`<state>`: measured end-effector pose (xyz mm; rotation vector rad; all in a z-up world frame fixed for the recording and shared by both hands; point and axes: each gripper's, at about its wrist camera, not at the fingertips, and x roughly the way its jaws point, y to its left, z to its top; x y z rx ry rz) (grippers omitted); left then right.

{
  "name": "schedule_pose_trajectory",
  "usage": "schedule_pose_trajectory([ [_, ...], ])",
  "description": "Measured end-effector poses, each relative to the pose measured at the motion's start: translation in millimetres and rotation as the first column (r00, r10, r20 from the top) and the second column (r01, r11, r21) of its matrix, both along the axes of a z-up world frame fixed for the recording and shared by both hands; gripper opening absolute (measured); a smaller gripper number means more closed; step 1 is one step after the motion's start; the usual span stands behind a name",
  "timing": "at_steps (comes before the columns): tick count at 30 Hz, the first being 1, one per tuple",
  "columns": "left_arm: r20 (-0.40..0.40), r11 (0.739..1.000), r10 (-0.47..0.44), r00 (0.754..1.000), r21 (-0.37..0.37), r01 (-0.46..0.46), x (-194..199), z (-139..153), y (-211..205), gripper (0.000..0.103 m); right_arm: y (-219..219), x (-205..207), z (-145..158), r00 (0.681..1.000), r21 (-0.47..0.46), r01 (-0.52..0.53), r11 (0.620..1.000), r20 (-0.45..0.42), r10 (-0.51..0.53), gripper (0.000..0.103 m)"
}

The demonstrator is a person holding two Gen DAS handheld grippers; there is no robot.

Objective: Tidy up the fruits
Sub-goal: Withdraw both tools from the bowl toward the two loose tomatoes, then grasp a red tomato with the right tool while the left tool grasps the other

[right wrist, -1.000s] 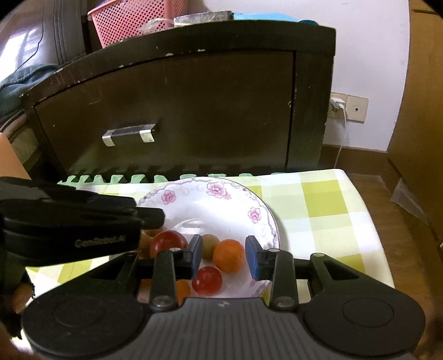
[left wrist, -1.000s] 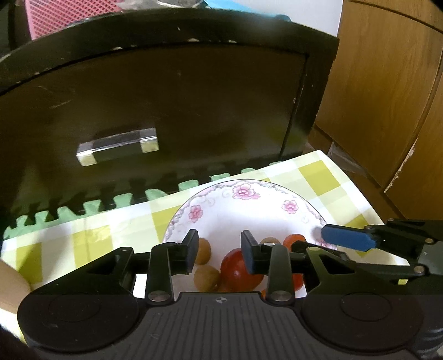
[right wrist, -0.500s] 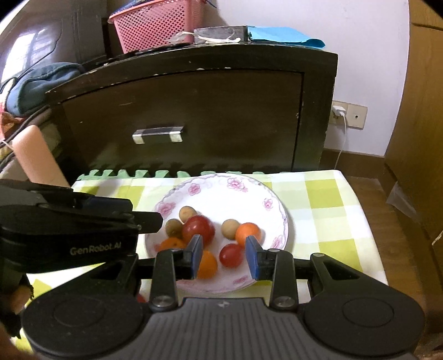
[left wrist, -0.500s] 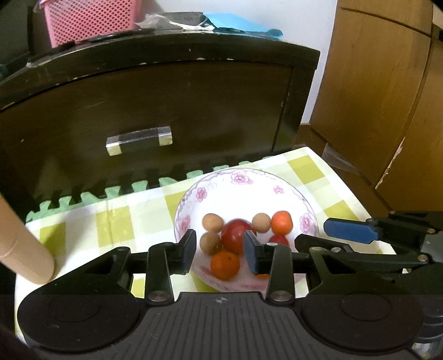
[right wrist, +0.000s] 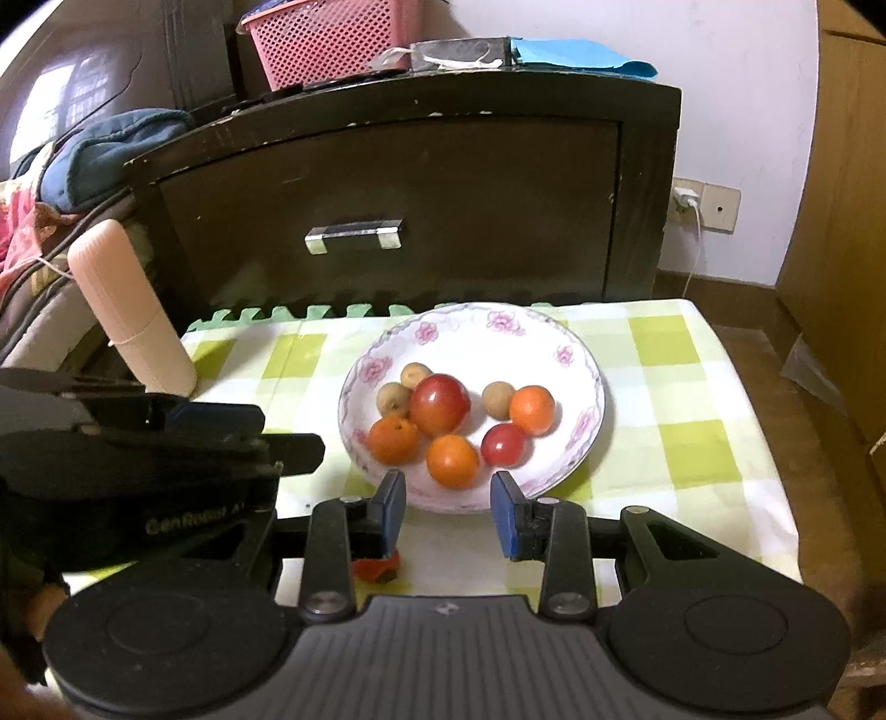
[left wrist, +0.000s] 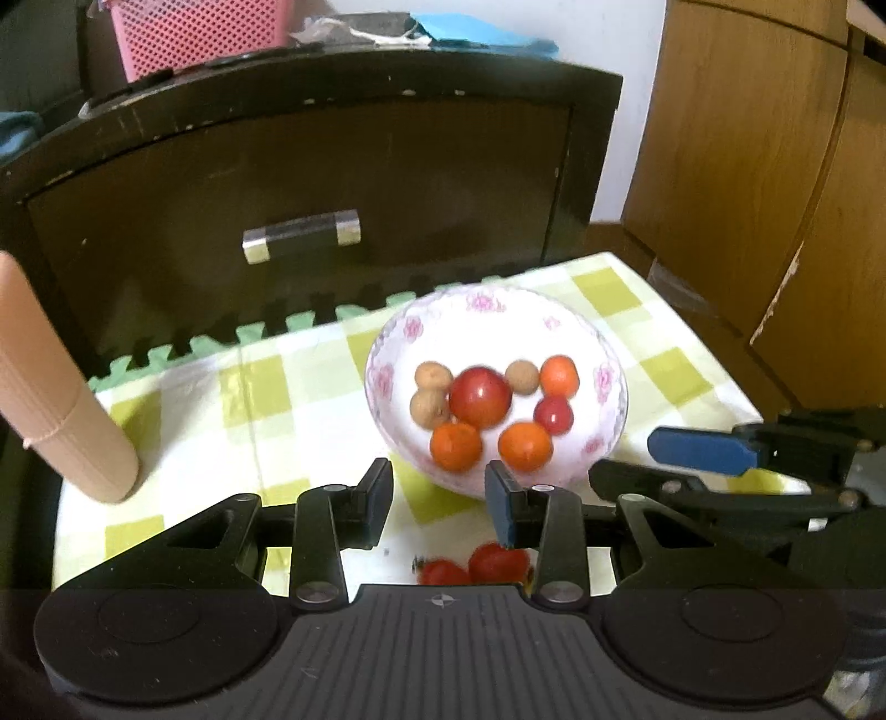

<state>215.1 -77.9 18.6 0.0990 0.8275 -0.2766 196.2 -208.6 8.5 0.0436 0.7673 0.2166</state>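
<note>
Fruit lay heaped in a white floral bowl (right wrist: 581, 387) just ahead of both grippers, on a table covered with a green-and-white checked cloth (right wrist: 686, 399). Beyond the right gripper (right wrist: 448, 512), whose blue-padded jaws stood apart and held nothing, the bowl's near rim sat almost between the fingertips. Inside it were a large red apple (right wrist: 440, 403) at the middle, three small brown fruits — two (right wrist: 394, 399) to its left, one (right wrist: 496, 400) to its right — three oranges (right wrist: 452, 461), and a small red tomato (right wrist: 504, 445). The left gripper (left wrist: 437, 501) also stood apart and empty, the bowl (left wrist: 609, 382) ahead of it and a little to its right. Under its fingers, close to the camera, two red fruits (left wrist: 495, 562) lay on the cloth outside the bowl; the right wrist view showed a red scrap (right wrist: 376, 569) beneath its own left finger, too hidden to identify. Far to the left of both grippers a pale pink cylinder (right wrist: 130, 310) stood tilted at the table's edge. Behind the table rose a dark cabinet (right wrist: 443, 183) with a metal handle (right wrist: 353, 234) — a pink basket (right wrist: 332, 39) on top.
</note>
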Motion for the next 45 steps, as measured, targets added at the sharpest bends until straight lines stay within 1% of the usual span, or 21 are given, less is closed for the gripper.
schedule_pose_trajectory([
  [2, -0.008, 1.000, 0.002, 1.000, -0.006, -0.002, -4.2, -1.0, 2.8, 0.045, 0.7, -2.5, -1.5, 1.000, 0.005, -0.003, 1.000, -0.007, 0.003, 0.032],
  [8, -0.030, 1.000, 0.015, 0.999, 0.008, -0.015, -10.1, -7.7, 6.8, 0.045, 5.9, -4.0, -8.8, 0.999, 0.011, -0.019, 1.000, -0.040, 0.019, 0.032],
  [10, -0.043, 1.000, 0.019, 0.999, 0.006, -0.018, -9.5, -11.9, 9.2, 0.046, 7.9, -2.6, -12.1, 0.998, 0.008, -0.026, 1.000, -0.054, 0.026, 0.032],
  [14, -0.060, 0.999, 0.032, 0.998, 0.013, -0.031, -7.1, -17.8, 16.4, 0.053, 12.3, 1.6, -22.7, 0.996, 0.000, -0.039, 0.999, -0.084, 0.039, 0.033],
  [17, -0.079, 0.999, 0.053, 0.995, 0.006, -0.053, -3.8, -21.2, 26.0, 0.054, 15.5, 6.6, -31.6, 0.992, -0.005, -0.057, 0.998, -0.111, 0.056, 0.032],
  [22, -0.103, 0.997, 0.075, 0.992, -0.005, -0.076, -0.9, -25.1, 39.2, 0.054, 24.3, 12.8, -43.1, 0.983, -0.012, -0.131, 0.991, -0.134, 0.128, 0.033],
  [27, -0.112, 0.996, 0.081, 0.990, -0.014, -0.083, -0.7, -26.6, 49.1, 0.055, 37.3, 18.4, -57.2, 0.967, -0.069, -0.223, 0.972, -0.145, 0.211, 0.032],
  [30, -0.114, 0.996, 0.080, 0.990, -0.021, -0.083, -1.6, -27.0, 53.5, 0.056, 41.9, 23.3, -64.2, 0.955, -0.075, -0.268, 0.961, -0.155, 0.254, 0.032],
  [36, -0.128, 0.997, 0.073, 0.989, -0.030, -0.077, 0.8, -29.4, 53.5, 0.057, 47.0, 31.7, -70.1, 0.950, -0.072, -0.290, 0.954, -0.147, 0.277, 0.033],
  [41, -0.138, 0.998, 0.056, 0.989, -0.018, -0.059, -0.7, -34.3, 49.5, 0.058, 51.0, 31.5, -70.1, 0.952, -0.099, -0.283, 0.954, -0.145, 0.268, 0.030],
  [43, -0.153, 0.998, 0.054, 0.987, -0.019, -0.058, -1.3, -37.8, 49.2, 0.058, 49.5, 29.9, -68.9, 0.953, -0.093, -0.276, 0.957, -0.157, 0.260, 0.030],
  [45, -0.183, 0.997, 0.048, 0.982, -0.043, -0.056, -3.1, -41.5, 49.7, 0.058, 46.0, 25.7, -68.1, 0.956, -0.091, -0.259, 0.962, -0.166, 0.242, 0.030],
])
